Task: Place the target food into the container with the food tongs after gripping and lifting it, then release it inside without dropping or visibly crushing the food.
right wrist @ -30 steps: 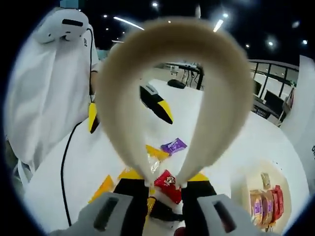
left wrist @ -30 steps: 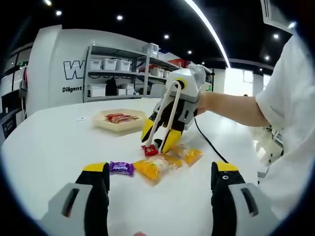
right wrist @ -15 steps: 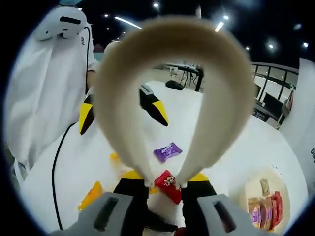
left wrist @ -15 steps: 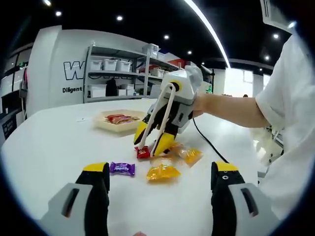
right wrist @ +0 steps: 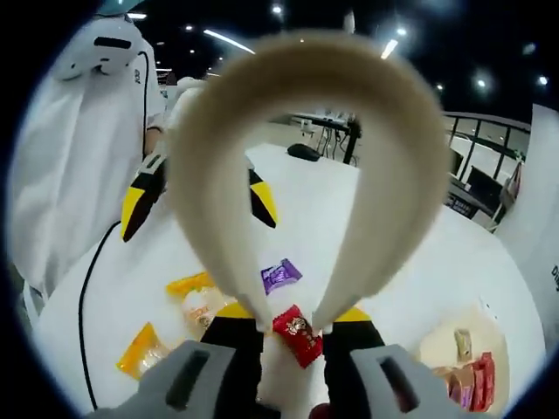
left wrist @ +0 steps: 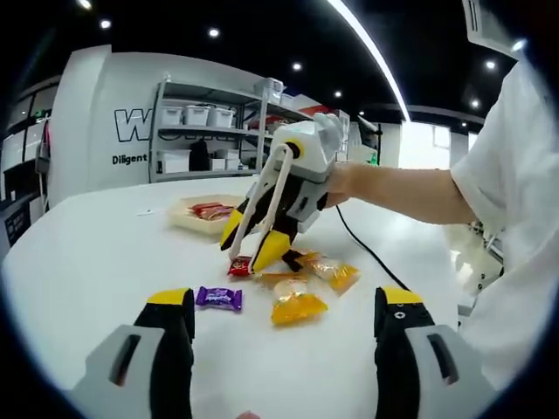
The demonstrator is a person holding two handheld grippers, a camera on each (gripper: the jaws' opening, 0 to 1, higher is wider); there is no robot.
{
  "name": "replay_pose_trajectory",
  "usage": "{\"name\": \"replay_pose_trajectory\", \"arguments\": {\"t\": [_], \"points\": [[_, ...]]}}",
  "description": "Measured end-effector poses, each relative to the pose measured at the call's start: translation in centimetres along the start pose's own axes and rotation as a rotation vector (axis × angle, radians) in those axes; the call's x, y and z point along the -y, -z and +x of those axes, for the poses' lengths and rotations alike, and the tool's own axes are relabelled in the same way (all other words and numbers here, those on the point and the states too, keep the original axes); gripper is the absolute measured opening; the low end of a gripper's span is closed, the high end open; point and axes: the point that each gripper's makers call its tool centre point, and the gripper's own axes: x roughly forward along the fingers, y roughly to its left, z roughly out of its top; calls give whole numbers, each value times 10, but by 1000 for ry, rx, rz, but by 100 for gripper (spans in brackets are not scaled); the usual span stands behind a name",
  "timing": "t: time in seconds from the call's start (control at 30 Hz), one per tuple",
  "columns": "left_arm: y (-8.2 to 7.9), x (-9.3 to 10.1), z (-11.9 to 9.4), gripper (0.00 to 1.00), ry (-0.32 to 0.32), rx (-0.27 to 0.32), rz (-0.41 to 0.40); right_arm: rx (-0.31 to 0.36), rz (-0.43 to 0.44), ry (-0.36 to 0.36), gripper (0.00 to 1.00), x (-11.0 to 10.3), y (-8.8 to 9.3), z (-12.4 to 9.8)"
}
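Observation:
My right gripper (right wrist: pixel 291 318) is shut on cream food tongs (right wrist: pixel 297 96), squeezing their two arms together. The tong tips pinch a red wrapped candy (right wrist: pixel 298 335), held a little above the white table. In the left gripper view the right gripper (left wrist: pixel 252 243) carries the tongs (left wrist: pixel 262 199) and the red candy (left wrist: pixel 238 265) between the loose sweets and the beige container (left wrist: pixel 194 223), which holds red-wrapped food. The container (right wrist: pixel 441 351) also lies at the lower right of the right gripper view. My left gripper (left wrist: pixel 284 302) is open and holds nothing, low over the table's near side.
A purple candy (left wrist: pixel 218 298) and yellow-orange packets (left wrist: pixel 298 306) lie on the white table (left wrist: pixel 87 262). A black cable (left wrist: pixel 367 251) runs behind them. A person's arm (left wrist: pixel 410 194) and white sleeve reach in from the right. Shelving stands in the background.
The right gripper has carried the tongs and red candy up off the sweets and leftward, closer to the container. The yellow packets stay on the table. My left gripper has hardly moved.

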Motion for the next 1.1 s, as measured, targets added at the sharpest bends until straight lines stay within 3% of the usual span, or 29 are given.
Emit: {"name": "replay_pose_trajectory", "arguments": {"t": [0.5, 1.1], "points": [[0, 1, 2, 84, 5, 0, -2, -13, 27, 29, 21, -12, 9, -17], [0, 0, 0, 84, -2, 2, 0, -9, -8, 5, 21, -11, -4, -1]]}}
